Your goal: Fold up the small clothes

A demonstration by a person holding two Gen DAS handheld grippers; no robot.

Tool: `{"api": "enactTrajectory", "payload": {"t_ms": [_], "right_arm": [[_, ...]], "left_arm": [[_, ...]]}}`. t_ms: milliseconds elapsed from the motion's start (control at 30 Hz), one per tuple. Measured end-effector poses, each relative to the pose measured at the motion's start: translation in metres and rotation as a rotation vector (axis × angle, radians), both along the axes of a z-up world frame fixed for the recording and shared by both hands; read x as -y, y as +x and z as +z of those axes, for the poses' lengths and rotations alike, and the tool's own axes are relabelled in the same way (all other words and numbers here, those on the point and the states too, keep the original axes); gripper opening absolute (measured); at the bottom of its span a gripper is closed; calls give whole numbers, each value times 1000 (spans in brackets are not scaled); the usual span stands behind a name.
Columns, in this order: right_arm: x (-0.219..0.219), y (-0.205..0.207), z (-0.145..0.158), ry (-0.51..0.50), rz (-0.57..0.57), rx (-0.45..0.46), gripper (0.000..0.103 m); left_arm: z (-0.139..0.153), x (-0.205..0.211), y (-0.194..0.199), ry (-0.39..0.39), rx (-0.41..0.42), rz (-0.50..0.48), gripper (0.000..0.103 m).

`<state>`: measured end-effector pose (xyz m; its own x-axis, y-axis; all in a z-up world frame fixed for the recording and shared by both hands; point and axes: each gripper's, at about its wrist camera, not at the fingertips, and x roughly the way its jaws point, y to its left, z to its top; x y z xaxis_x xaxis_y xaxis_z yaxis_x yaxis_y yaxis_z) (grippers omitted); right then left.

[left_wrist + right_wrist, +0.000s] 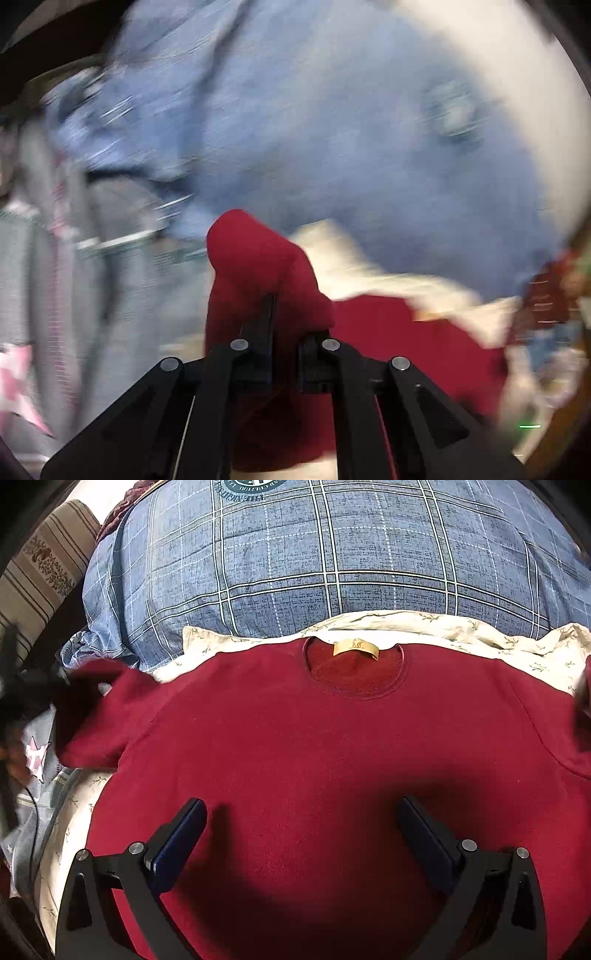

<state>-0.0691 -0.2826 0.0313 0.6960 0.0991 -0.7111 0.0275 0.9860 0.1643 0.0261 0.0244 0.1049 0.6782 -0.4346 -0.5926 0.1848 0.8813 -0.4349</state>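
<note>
Left gripper (284,314) pinches what appears, through blur, the red sweater (314,757) sleeve, frame center; right gripper (301,823) hovers spread wide.

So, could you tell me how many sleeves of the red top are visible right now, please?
2: the left sleeve lies out at the frame's left edge; the right sleeve runs off the right edge, mostly cut off.

both grippers are matte black linkage arms with round silver pivot pins; right gripper (301,812) has dark navy blue finger pads (177,845), left gripper (284,325) has slim black fingers
</note>
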Motion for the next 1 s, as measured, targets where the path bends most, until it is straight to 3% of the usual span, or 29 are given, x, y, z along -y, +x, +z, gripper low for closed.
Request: {"api": "enactTrajectory", "payload": {"t_ms": [100, 200, 300, 333, 433, 467, 567, 600, 700, 800, 900, 1000], "right_arm": [[0, 0, 0, 2, 0, -1, 103], [5, 0, 3, 39, 10, -6, 103], [26, -6, 9, 186, 12, -4, 103], [38, -10, 10, 254, -3, -4, 103], [64, -22, 10, 390, -17, -24, 101], [69, -27, 12, 404, -11, -31, 101], [82, -43, 24, 384, -18, -34, 102], [86, -48, 27, 379, -19, -27, 103], [95, -59, 36, 375, -18, -6, 103], [94, -58, 41, 341, 0, 6, 102], [84, -58, 51, 303, 38, 37, 99], [77, -51, 57, 296, 52, 59, 99]], "left_arm": [[22, 43, -30, -104, 77, -183, 6], [13, 84, -45, -124, 80, -333, 6], [-6, 124, -55, -24, 69, -423, 12], [-18, 136, -55, 42, 43, -433, 13], [-47, 150, -50, 144, -57, -412, 25], [-54, 151, -48, 164, -84, -407, 39], [-55, 151, -46, 178, -109, -425, 44], [-51, 145, -53, 175, -110, -434, 51], [-34, 143, -63, 200, -72, -466, 66], [-2, 127, -84, 271, 36, -444, 77], [11, 108, -84, 215, 26, -377, 84], [8, 87, -83, 176, -8, -242, 84]]}}
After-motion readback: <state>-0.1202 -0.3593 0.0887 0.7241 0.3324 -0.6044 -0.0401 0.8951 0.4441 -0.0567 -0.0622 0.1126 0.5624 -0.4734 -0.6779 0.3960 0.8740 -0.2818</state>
